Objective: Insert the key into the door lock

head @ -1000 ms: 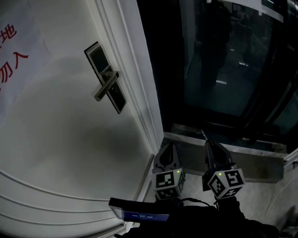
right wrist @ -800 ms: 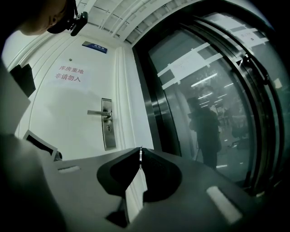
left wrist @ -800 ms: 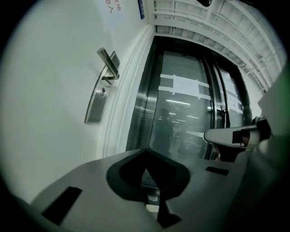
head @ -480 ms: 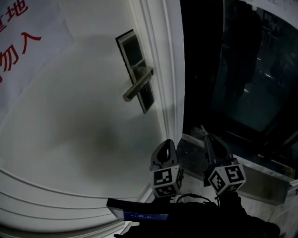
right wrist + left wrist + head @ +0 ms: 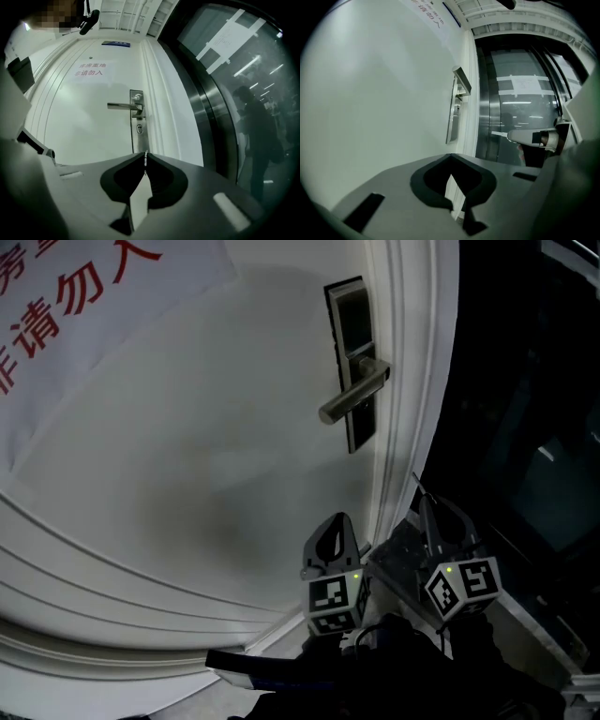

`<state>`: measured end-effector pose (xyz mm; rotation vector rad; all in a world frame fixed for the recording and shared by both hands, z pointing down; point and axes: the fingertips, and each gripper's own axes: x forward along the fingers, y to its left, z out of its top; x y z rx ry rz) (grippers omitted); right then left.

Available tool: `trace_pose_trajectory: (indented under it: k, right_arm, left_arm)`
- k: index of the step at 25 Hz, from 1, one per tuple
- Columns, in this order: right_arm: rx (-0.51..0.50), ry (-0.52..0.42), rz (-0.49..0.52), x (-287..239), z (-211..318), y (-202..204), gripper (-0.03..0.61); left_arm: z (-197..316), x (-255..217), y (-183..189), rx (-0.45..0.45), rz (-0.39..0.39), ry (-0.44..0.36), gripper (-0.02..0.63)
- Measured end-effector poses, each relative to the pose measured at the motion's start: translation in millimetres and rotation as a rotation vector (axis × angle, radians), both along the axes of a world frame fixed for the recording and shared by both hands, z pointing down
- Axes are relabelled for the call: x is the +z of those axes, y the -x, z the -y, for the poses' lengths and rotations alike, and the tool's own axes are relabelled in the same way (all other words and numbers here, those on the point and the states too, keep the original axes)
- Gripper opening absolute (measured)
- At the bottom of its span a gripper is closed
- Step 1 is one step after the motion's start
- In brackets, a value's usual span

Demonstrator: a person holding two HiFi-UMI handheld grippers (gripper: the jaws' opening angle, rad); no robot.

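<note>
Pinching a thin, saw-edged metal key (image 5: 146, 160) between the pressed-together jaws of the right gripper (image 5: 424, 507), blade tip poking out, below the door lock (image 5: 352, 362) and apart from it. Holding the left gripper (image 5: 336, 524) with jaws together on nothing, likewise below that narrow brushed-steel plate with its straight lever handle (image 5: 353, 393), set in a smooth white moulded door (image 5: 187, 474).

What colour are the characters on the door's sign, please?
Red characters, clearest in the head view.
</note>
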<state>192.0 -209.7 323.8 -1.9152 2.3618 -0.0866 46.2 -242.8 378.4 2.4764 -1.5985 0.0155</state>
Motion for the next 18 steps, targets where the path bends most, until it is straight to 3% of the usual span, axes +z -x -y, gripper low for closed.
trace_pose_trajectory:
  k: [9,15,18]
  right_arm:
    - [-0.219,-0.089,-0.171,-23,49,8,0.014]
    - [-0.330,-0.166,-0.276,-44,76,9,0.013]
    - [-0.354,-0.224,-0.390,-56,84,12,0.014]
  left_arm:
    - [13,-16,4,-0.202,0.012,-0.037,0.002]
    - [18,-25,-10,-0.275,0.014,-0.048,0.002]
    - [23,-33,-16,-0.297,0.021,-0.065,0.002]
